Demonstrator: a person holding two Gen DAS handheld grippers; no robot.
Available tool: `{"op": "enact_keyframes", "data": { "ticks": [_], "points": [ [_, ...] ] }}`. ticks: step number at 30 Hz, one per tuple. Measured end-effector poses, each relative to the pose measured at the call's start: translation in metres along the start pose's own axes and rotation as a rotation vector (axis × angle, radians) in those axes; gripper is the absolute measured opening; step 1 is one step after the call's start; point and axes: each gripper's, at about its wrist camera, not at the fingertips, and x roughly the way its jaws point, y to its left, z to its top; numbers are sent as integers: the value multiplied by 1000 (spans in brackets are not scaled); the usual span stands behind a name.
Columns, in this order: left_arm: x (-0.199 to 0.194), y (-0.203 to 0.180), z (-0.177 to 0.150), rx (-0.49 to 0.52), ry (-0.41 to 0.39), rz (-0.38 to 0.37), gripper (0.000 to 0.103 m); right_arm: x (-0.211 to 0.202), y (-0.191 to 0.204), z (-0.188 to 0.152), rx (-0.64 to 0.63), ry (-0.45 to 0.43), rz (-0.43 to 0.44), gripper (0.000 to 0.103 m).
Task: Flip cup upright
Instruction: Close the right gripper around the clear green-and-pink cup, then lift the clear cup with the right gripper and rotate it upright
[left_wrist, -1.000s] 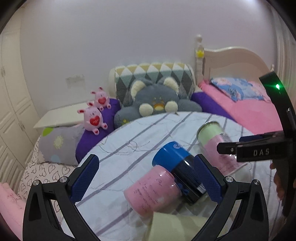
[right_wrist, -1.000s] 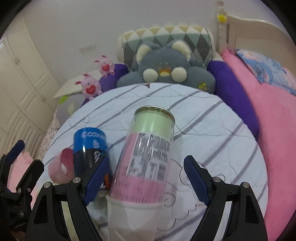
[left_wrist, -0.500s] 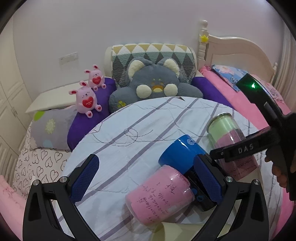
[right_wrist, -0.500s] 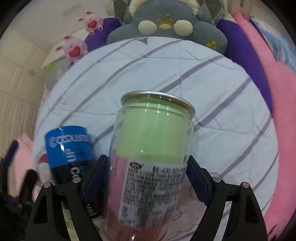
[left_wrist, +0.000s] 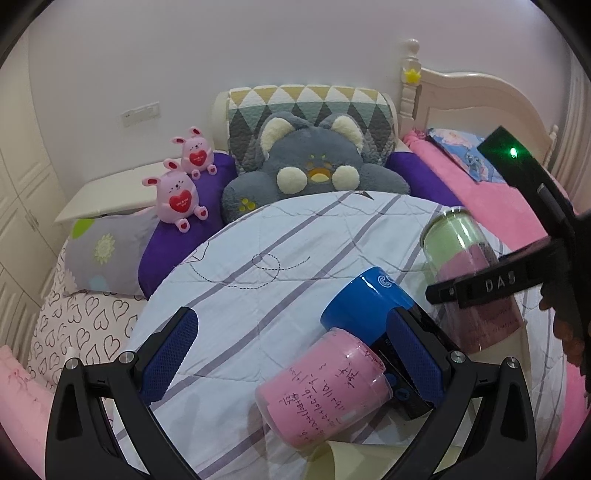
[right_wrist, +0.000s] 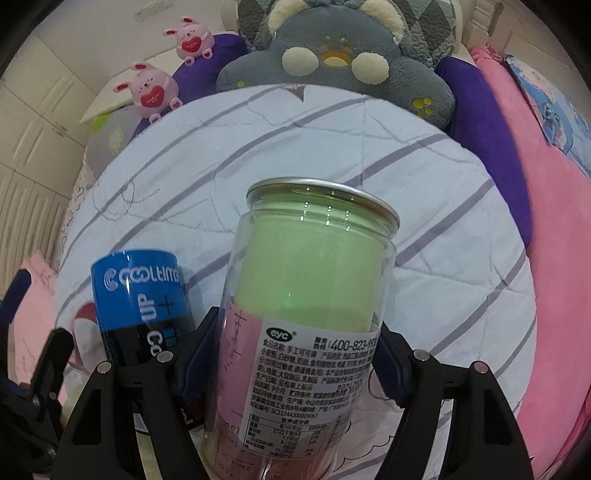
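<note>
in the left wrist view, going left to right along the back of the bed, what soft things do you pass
grey flower pillow → front pink bunny → rear pink bunny → grey bear plush → pink blanket

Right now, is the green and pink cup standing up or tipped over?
Tipped, not upright: the green and pink cup leans, clamped in the right gripper.

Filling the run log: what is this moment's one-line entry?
right gripper: shut on clear cup | left gripper: open, idle | pink cup: lying
</note>
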Motion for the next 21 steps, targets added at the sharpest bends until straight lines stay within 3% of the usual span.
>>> {"op": "enact_keyframes", "data": {
  "ticks": [21],
  "points": [
    [-27, -3, 0, 8, -41, 13, 103, -59, 0, -3, 2, -103, 13, 75]
  ]
}}
